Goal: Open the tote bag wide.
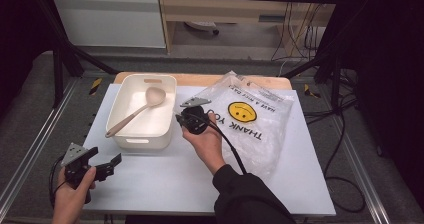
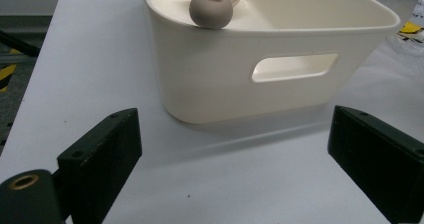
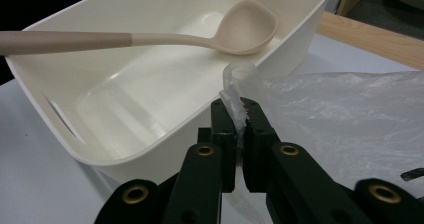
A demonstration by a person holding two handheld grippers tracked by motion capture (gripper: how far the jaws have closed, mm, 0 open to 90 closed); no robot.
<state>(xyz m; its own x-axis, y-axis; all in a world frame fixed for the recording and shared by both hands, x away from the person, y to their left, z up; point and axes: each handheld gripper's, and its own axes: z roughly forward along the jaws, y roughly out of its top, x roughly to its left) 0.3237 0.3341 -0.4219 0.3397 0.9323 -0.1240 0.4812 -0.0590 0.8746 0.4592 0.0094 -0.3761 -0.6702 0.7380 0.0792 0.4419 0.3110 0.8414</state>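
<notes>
Our right tongs [image 3: 239,115] pinched the bag [image 3: 345,114] by its edge — thin, limp, slippery; left tongs [image 2: 235,154] stood spread.

Overhead light falls evenly on the pale table [image 1: 210,184], glare shines on the plastic bag [image 1: 250,119], the room's edges sink dark, and both close-up views look soft and grainy.

Left tongs [image 1: 111,166] gaping near table edge, right tongs [image 1: 180,120] clamped together
</notes>
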